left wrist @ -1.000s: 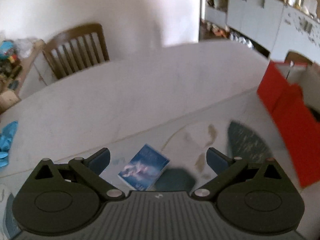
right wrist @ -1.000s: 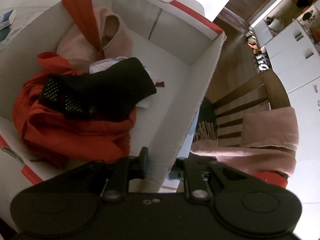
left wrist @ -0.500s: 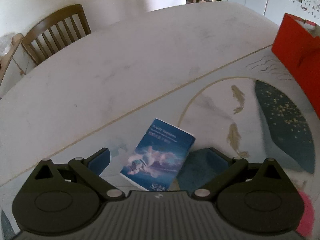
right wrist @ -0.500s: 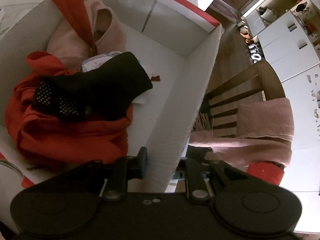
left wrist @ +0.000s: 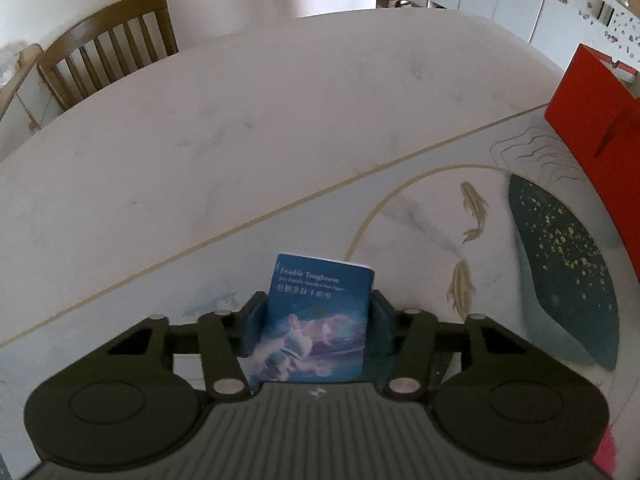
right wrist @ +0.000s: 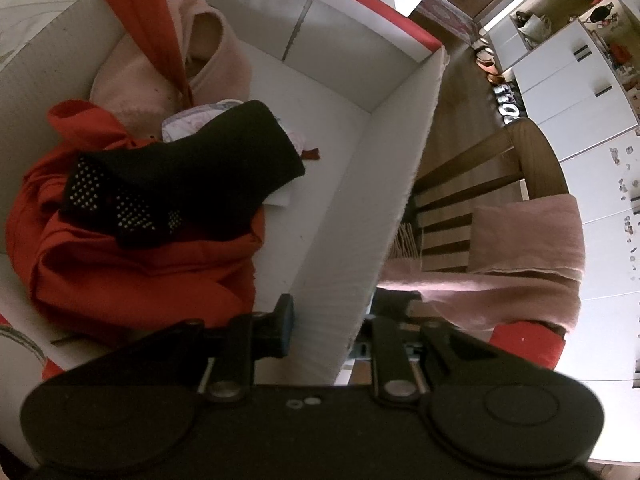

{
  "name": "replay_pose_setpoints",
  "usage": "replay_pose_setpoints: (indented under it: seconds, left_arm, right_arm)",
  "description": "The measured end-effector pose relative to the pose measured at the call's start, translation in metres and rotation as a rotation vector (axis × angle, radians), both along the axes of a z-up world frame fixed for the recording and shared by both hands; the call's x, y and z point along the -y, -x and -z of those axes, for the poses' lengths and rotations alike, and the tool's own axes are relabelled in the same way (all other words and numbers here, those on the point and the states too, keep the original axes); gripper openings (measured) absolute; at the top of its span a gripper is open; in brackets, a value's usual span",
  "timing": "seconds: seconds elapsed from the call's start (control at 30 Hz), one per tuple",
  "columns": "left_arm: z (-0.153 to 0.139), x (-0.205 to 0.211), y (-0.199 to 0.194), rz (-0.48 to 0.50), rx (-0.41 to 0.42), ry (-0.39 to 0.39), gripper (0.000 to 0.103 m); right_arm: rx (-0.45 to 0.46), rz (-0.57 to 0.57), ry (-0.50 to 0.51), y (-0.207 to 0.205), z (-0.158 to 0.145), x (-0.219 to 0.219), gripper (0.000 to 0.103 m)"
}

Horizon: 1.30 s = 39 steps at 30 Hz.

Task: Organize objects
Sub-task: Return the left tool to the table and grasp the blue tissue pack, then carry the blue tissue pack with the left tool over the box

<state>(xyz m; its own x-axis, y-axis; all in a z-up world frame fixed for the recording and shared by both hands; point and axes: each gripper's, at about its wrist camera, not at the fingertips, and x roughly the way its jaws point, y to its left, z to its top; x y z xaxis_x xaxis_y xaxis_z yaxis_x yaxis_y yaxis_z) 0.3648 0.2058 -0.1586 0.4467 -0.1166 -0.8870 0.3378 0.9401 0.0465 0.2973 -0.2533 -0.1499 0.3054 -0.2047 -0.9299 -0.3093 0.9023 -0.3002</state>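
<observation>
While both cameras look steeply down, the scene reads like this, near to far.

Left gripper (left wrist: 318,320): jaws closing, and the blue pads sit against both side edges of the tissue pack (left wrist: 316,324), so it is pinching the pack at table level.

Tissue pack: blue, printed with a pale cloud-like picture and white lettering, standing between the fingers, its top edge tipped away toward the far side.

Table (left wrist: 248,128): pale marble-look top with a thin gold line curving across it; just right of the pack, two gold fish (left wrist: 474,210) and beyond them a dark teal patch flecked with gold (left wrist: 568,264).

Red box from the left view (left wrist: 588,120): only its red outer wall shows, at the far right edge of the table.

Wooden chair (left wrist: 112,44): far left, tucked behind the table edge.

Right gripper (right wrist: 326,320): jaws nearly together, clamped on the white inner wall of the box (right wrist: 360,216), one finger inside, one outside.

Box contents: nearest, a crumpled red garment (right wrist: 132,272); lying on it, a black sock with dotted grip sole (right wrist: 180,176); farther in, a pink knitted piece (right wrist: 160,76) with a red strap across it.

Second chair (right wrist: 480,196): right of the box, a pink scarf (right wrist: 520,248) draped over its back.

White cabinets (right wrist: 568,76): farthest, top right.
</observation>
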Motion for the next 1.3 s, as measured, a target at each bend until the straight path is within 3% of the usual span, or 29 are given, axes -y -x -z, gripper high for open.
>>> replay_pose_setpoints:
  seconds: [0.33, 0.63, 0.8, 1.3]
  left_arm:
    - [-0.047, 0.023, 0.017, -0.042, 0.019, -0.005, 0.049]
    - [-0.115, 0.07, 0.059, 0.039, 0.096, 0.027, 0.049]
    - [-0.138, 0.099, 0.078, 0.075, 0.123, 0.059, 0.049]
    - [-0.155, 0.229, 0.112, 0.231, 0.101, 0.141, 0.049]
  right_arm:
    - [0.008, -0.01, -0.004, 0.002, 0.001, 0.001, 0.019]
    - [0.008, -0.035, -0.021, 0.004, -0.003, 0.003, 0.018]
    - [0.019, -0.049, -0.047, 0.006, -0.007, 0.006, 0.017]
    - [0.076, -0.069, -0.145, 0.011, -0.024, 0.02, 0.014]
